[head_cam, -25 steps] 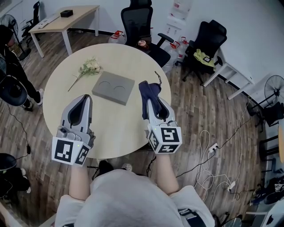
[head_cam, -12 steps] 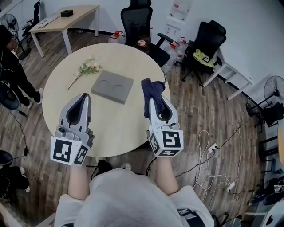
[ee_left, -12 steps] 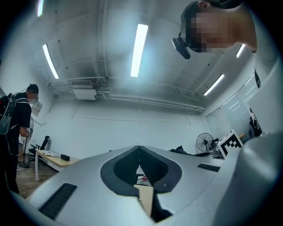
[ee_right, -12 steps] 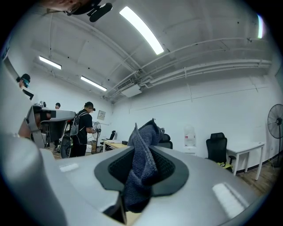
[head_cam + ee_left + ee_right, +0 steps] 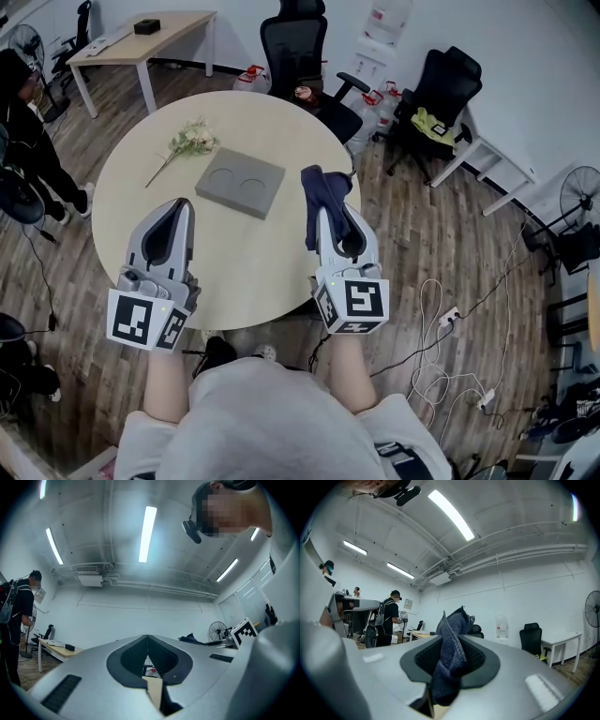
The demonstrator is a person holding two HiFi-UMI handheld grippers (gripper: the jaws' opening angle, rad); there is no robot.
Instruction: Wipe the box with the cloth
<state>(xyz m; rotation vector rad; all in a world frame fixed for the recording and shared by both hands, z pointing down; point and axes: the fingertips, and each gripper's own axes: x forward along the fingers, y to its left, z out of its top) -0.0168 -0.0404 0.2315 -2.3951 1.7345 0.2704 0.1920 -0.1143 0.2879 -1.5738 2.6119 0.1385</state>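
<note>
A flat grey box [image 5: 240, 183] with two round hollows lies on the round wooden table [image 5: 187, 272]. A dark blue cloth [image 5: 322, 192] is pinched in my right gripper [image 5: 326, 214], which hovers over the table's right edge, to the right of the box and apart from it. In the right gripper view the cloth [image 5: 451, 654] sticks up between the shut jaws, and the box is not seen. My left gripper [image 5: 176, 210] is held over the table's front left, below the box, jaws shut with nothing in them; in the left gripper view my left gripper [image 5: 147, 641] points at a far wall.
A sprig of pale flowers [image 5: 188, 144] lies on the table left of the box. Black office chairs [image 5: 298, 52] stand behind the table and at the right [image 5: 439, 89]. A wooden desk [image 5: 141, 42] is at the back left. A person in black [image 5: 28, 131] stands at the left.
Between the frames my right gripper with the cloth shifted slightly right and away over the table's edge. The left gripper stayed put. The person at the left moved a little.
</note>
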